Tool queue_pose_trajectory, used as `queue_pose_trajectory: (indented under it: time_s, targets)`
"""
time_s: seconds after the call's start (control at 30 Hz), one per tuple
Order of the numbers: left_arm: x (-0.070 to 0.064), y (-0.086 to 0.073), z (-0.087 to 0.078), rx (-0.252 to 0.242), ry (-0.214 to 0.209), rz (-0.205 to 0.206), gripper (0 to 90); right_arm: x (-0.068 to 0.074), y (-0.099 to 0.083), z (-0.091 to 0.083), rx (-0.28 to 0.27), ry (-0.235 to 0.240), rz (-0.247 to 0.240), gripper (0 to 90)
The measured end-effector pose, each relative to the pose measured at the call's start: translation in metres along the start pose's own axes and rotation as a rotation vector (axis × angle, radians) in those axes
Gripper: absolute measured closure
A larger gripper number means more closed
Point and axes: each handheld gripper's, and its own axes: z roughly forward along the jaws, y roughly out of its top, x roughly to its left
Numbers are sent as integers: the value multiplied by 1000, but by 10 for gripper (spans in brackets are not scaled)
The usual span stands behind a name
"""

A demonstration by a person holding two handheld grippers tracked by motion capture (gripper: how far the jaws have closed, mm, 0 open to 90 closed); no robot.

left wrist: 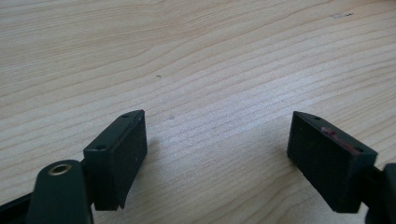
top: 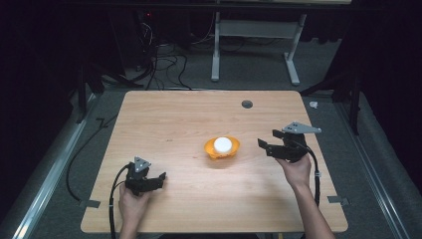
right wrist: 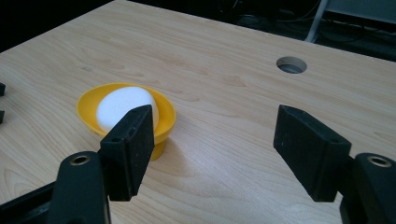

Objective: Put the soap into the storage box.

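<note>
Two grippers sit over a wooden table [top: 189, 119], one in each of the person's hands. Left gripper [top: 160, 178]: jaws spread wide, nothing between them; in the left gripper view its gripper [left wrist: 217, 154] has bare wood grain between and beyond the jaws. It rests low at the table's near left, held by the left hand [top: 133, 199], with its cable [top: 115, 199] trailing off the near edge. Right gripper [top: 269, 142]: jaws also spread wide and empty; in the right gripper view the gripper [right wrist: 212, 149] points across the table toward the far side. It is held by the right hand [top: 297, 172] at the table's right side, raised, with the grey three-cornered plate [top: 301, 129] on top.

Yellow bowl [top: 222, 149]: stands near the table's middle, between the two grippers and apart from both. It holds a white rounded object [top: 224, 144]. In the right gripper view the yellow bowl [right wrist: 88, 109] lies just behind the left-hand jaw, which overlaps its rim; contact cannot be told. The white rounded object [right wrist: 122, 105] fills most of the bowl.

Round hole [top: 247, 104]: set in the table toward the far edge. Beyond the table, a grey floor with a white frame [top: 256, 35] and loose cables [top: 164, 59]
</note>
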Motion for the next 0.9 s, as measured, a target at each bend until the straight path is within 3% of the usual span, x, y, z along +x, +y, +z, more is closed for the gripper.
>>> queue_pose_trajectory:
  time_s: [0.9]
  targets:
    - [0,0,0,0,0,0,206,-15,-39,-14,1,-34,96,303]
